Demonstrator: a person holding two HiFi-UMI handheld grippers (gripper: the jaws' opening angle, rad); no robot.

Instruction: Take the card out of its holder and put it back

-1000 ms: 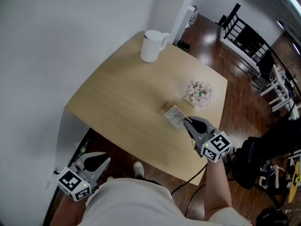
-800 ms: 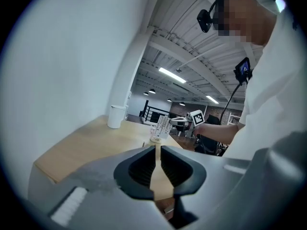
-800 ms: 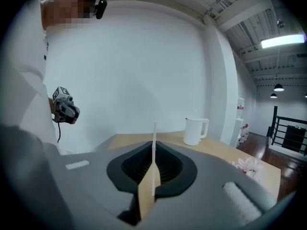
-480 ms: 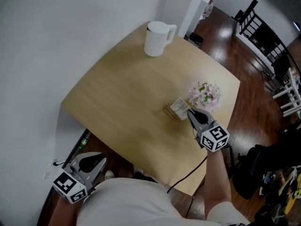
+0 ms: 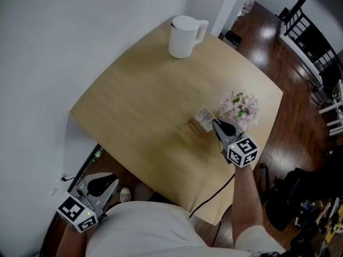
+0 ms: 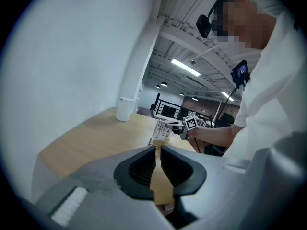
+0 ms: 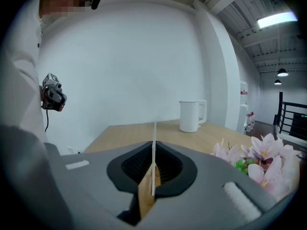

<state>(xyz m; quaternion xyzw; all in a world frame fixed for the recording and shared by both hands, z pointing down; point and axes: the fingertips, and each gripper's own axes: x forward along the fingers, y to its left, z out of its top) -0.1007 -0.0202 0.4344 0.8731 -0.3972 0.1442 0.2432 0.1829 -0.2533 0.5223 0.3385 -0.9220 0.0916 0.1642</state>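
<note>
My right gripper (image 5: 215, 123) is shut on a white printed card (image 5: 204, 116), which stands upright by the small wooden holder (image 5: 195, 126) near the table's right side. In the right gripper view the card (image 7: 154, 147) shows edge-on between the pads, with the wooden holder (image 7: 145, 195) just below it and to its left. Whether the card's lower edge sits in the slot I cannot tell. My left gripper (image 5: 111, 182) hangs off the table's near edge at the lower left, shut and empty. From the left gripper view (image 6: 158, 150) the card (image 6: 160, 128) and the right gripper (image 6: 180, 126) are far ahead.
A bunch of pink flowers (image 5: 239, 108) lies just right of the holder, close to my right gripper. A white jug (image 5: 185, 36) stands at the far corner of the light wooden table (image 5: 139, 100). A white wall runs along the left. A cable hangs off the near edge.
My right gripper has carried the card away from the near edge and down, to the holder beside the flowers. The left gripper has drifted a little at the lower left.
</note>
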